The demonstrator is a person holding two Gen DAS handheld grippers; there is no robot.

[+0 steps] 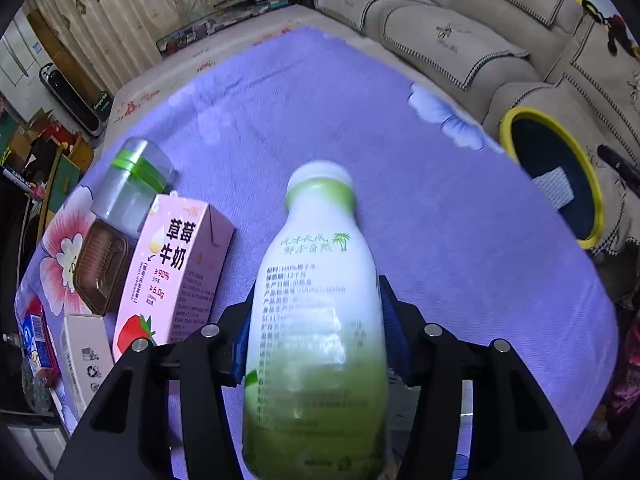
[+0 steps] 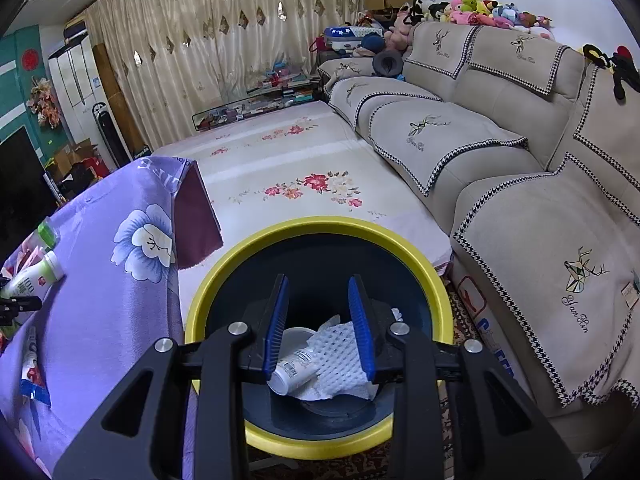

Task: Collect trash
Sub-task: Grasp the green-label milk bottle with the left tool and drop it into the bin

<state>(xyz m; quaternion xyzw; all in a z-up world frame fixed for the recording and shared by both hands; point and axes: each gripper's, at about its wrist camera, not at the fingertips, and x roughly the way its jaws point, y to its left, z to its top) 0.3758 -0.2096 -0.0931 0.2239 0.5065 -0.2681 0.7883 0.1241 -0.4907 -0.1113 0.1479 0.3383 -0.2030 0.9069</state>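
My left gripper is shut on a white and green coconut-drink bottle, held over the purple flowered tablecloth. The same bottle shows small at the left of the right wrist view. My right gripper is open and empty, above the yellow-rimmed dark trash bin. Inside the bin lie a white paper towel and a small white bottle. The bin also shows at the right of the left wrist view, beside the table.
On the table's left stand a pink strawberry milk carton, a clear jar with a green band, a brown plastic tray, a white box and a blue packet. A beige sofa runs along the right.
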